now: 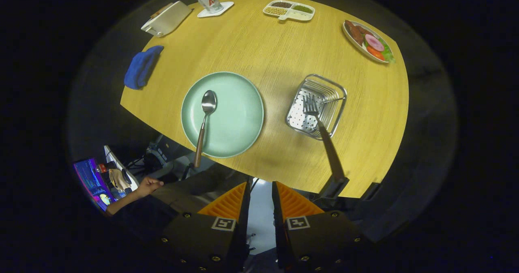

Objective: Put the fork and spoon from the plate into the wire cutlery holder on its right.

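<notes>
- Table (275, 62) — round, yellow wood-grain top, seen from above; it carries every item listed below.
- Plate (239, 119) — pale green, round, the landmark for this list; it sits near the table's edge closest to the gripper.
- Spoon (204, 125) — lies on the plate's left half, metal bowl pointing away from the gripper, brown handle running back over the plate's near rim and past the table edge.
- Wire cutlery holder (330, 90) — rectangular metal basket with a perforated floor, to the right of the plate and clear of it.
- Fork (320, 123) — already in the holder: tines rest on the perforated floor, handle leans out over the holder's near rim toward the gripper.
- Gripper (261, 196) — hangs off the table's near edge, below and between plate and holder; fingers apart with a narrow gap, nothing held, touching neither utensil.
- Blue cloth (142, 67) — crumpled, left of the plate at the table's edge.
- White box (167, 18) — beyond the plate, far left.
- Carton (209, 0) — stands on a small white tray beside the box.
- Divided dish (288, 10) — beyond the plate, holding grains or seeds in compartments.
- Food plate (369, 41) — far right of the plate, beyond the holder, with red, pink and green pieces.
- Person's hand (148, 185) — below the table's left edge, near a lit screen (92, 180).
</notes>
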